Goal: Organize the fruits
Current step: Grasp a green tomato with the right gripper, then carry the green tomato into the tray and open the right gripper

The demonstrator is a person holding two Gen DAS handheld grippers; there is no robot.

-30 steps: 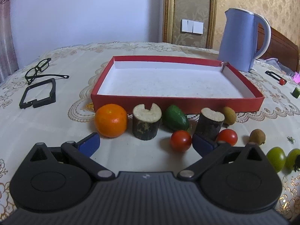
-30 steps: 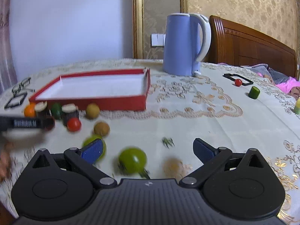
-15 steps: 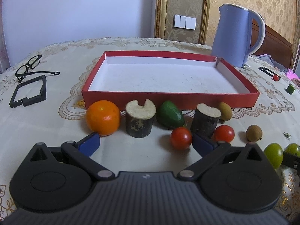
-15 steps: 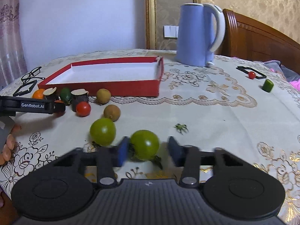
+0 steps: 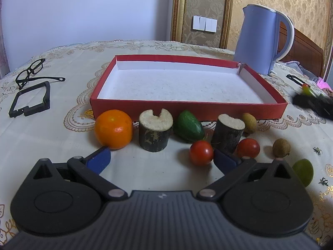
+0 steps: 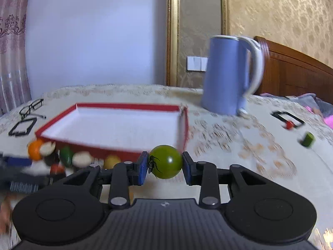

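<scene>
Left wrist view: left claw spread wide, clamped on nothing, low over the cloth, same spot as a second ago. Just ahead of the left finger, an orange; ahead between the fingers, a cut stump; beyond that, a green fruit. Close by the right finger, a red tomato, a second stump and another red tomato. Further right, two brown fruits and one green tomato; a second green one beside it half a second ago, now gone from the cloth. Beyond the row, the red tray, nothing in it. Far right, a dark blur at tray height, probably the other tool.

Right wrist view: right claw clamped on a green tomato, pads pressed on both flanks, stalk toward the left pad. Wide open a second ago, closing around the fruit on the cloth half a second ago; now lifted clear and swung toward the tray, whose near corner sits straight ahead behind the fruit. Background smeared by motion. Kettle ahead to the right.

Meaning for the task: first fruit picked, carry under way, release over the tray likely next; the rest not yet sorted.
</scene>
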